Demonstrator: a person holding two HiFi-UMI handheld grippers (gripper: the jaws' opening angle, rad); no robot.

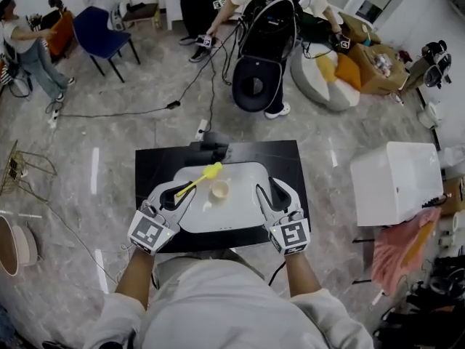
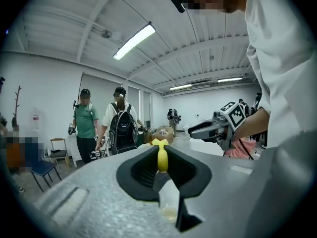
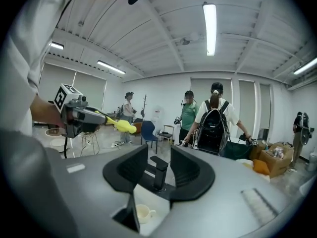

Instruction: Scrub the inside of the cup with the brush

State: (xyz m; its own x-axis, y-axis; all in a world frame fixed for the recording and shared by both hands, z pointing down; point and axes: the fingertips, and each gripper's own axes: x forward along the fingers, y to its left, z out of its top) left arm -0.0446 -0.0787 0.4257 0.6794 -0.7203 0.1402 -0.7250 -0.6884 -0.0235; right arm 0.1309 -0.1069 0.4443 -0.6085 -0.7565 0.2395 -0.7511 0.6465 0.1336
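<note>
Left gripper (image 1: 176, 193) clamped on handle of brush (image 1: 203, 177); yellow head pokes forward over white sink (image 1: 240, 220). Right gripper (image 1: 270, 193) jaws apart, nothing between them. Cup (image 1: 219, 189) upright in sink, between both grippers, near brush head, untouched.

Judgement:
- Cup small, light, rigid, smooth-walled; likely skids or tips on slick basin under brush push.
- Best hold: right jaws across wall at rim, or side handle, mouth kept clear.
- Brush light, stiff handle.

Cup (image 1: 219, 189) in basin (image 1: 240, 220), basin on table (image 1: 149, 167). Brush (image 1: 201, 179) left of cup. Left gripper (image 1: 180, 193) at basin's left edge, right gripper (image 1: 271, 190) at its right.
</note>
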